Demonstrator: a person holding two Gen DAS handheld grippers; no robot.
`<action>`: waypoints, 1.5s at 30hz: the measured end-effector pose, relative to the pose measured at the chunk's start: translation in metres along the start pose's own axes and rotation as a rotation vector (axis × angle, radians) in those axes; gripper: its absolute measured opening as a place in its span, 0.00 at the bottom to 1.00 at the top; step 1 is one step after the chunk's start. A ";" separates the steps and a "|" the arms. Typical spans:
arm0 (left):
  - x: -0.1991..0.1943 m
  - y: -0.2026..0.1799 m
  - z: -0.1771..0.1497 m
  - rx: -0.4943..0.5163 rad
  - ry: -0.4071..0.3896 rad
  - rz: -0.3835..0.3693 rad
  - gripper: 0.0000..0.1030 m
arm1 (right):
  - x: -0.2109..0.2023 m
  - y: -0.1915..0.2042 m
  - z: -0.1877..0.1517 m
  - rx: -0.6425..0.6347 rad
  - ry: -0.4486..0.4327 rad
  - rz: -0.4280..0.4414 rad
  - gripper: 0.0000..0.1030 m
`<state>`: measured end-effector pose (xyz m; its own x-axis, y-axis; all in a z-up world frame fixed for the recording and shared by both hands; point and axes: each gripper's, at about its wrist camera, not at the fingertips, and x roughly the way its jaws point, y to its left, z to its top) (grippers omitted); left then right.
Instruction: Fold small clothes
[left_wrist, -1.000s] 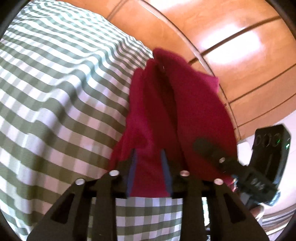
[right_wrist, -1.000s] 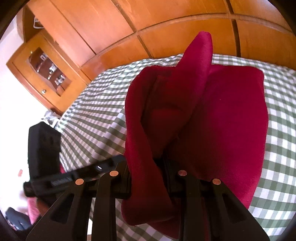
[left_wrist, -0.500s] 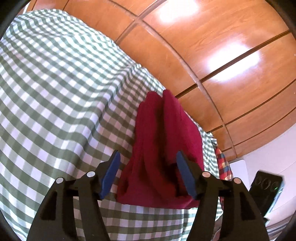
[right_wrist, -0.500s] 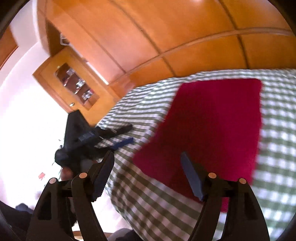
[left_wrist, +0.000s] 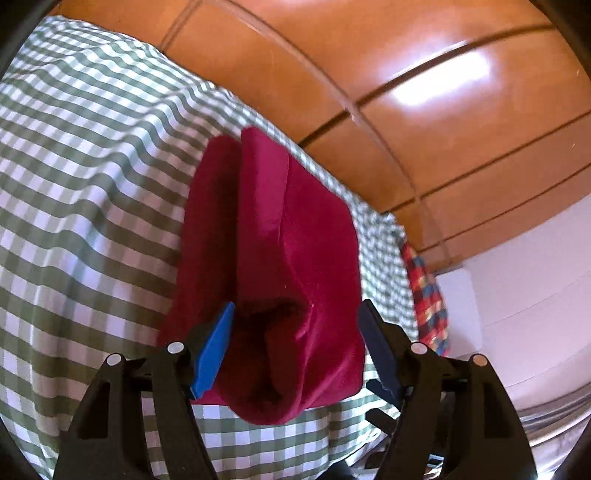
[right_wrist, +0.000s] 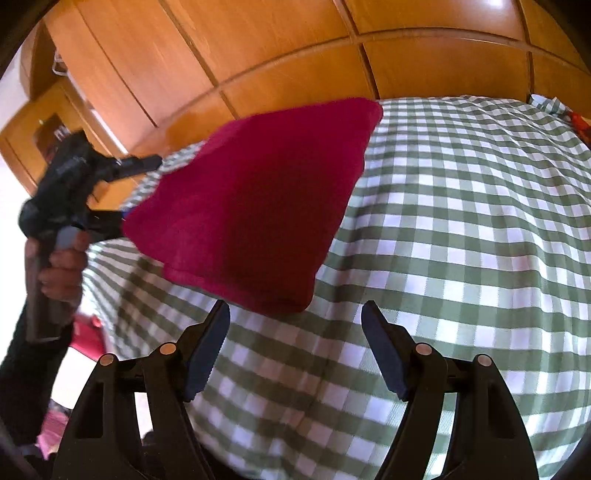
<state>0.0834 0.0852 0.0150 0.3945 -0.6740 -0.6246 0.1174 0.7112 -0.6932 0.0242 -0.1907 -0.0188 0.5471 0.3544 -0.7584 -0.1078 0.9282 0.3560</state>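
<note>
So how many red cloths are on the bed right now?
1: the folded red cloth lies on the checked bedspread near its far edge. A plaid fabric hangs off the side; others may be hidden.

Open checked bedspread (right_wrist: 461, 229) across right and lower frame of right wrist view. Folded red cloth (right_wrist: 258, 199) blocking upper left centre. Wooden panelling (right_wrist: 295, 55) closing off top. Left gripper (right_wrist: 122, 192) crowding left edge.

Bright daylight fills the room. White glare streaks the glossy wood panels (left_wrist: 439, 110). Fisheye curvature bends every edge, corners go black, and the right view is motion-blurred.
</note>
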 end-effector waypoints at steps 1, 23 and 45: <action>0.005 -0.002 0.000 0.008 0.018 0.002 0.66 | 0.008 0.001 0.003 -0.001 0.003 -0.012 0.62; 0.001 0.036 -0.035 0.025 -0.010 0.183 0.23 | 0.004 0.019 -0.001 -0.124 0.049 0.046 0.41; 0.034 0.023 0.033 0.064 -0.097 0.203 0.12 | 0.042 0.019 0.123 0.092 -0.137 -0.034 0.61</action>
<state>0.1293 0.0855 -0.0099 0.5014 -0.4957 -0.7091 0.0833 0.8435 -0.5307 0.1476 -0.1724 0.0232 0.6580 0.2980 -0.6915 -0.0143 0.9231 0.3842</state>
